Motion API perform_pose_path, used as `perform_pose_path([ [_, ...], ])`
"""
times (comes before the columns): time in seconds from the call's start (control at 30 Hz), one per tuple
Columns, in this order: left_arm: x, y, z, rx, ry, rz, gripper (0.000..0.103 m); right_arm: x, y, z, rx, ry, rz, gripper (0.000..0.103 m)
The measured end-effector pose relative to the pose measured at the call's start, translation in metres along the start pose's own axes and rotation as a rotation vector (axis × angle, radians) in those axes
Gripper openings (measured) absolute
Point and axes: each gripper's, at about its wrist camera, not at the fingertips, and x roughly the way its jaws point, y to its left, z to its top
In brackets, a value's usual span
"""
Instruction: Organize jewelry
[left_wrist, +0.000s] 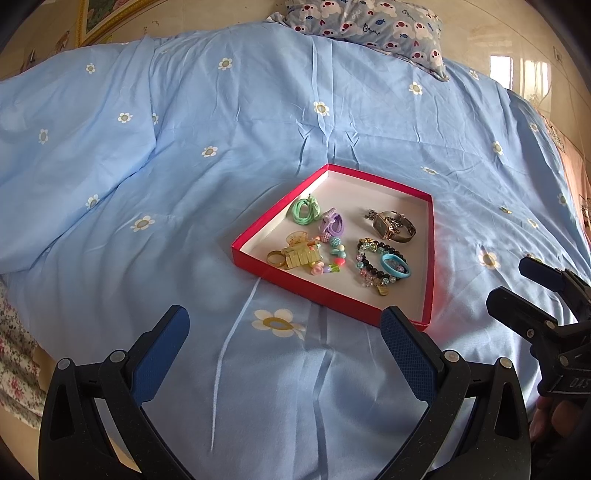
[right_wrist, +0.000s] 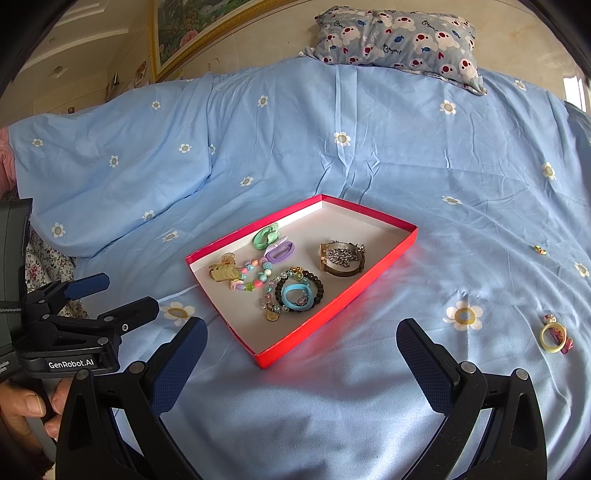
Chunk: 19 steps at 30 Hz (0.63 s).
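A shallow red box (left_wrist: 430, 258) (right_wrist: 373, 282) with a white inside lies on the blue bedspread. It holds a green hair tie (left_wrist: 304, 210), a purple hair tie (left_wrist: 332, 223), a yellow hair claw (left_wrist: 299, 253), a gold ring (left_wrist: 276, 259), a coloured bead string (left_wrist: 332, 254), a dark bead bracelet with a blue hair tie (left_wrist: 384, 266) and a watch (left_wrist: 393, 225). A yellow ring (right_wrist: 552, 336) and a small charm (right_wrist: 540, 250) lie on the bedspread right of the box. My left gripper (left_wrist: 284, 332) and right gripper (right_wrist: 301, 345) are open and empty, just before the box.
A patterned pillow (right_wrist: 399, 37) lies at the head of the bed. A framed picture (right_wrist: 192, 26) hangs on the wall at the back left. The bed's left edge shows a floral sheet (left_wrist: 18, 358).
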Motion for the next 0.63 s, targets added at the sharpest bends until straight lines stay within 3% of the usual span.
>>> perform_pose_path([
  [0.63,0.015,-0.006,0.002,0.007,0.031,-0.011,0.103,0.012,-0.006,-0.001,0.020,0.032,0.011,0.103],
])
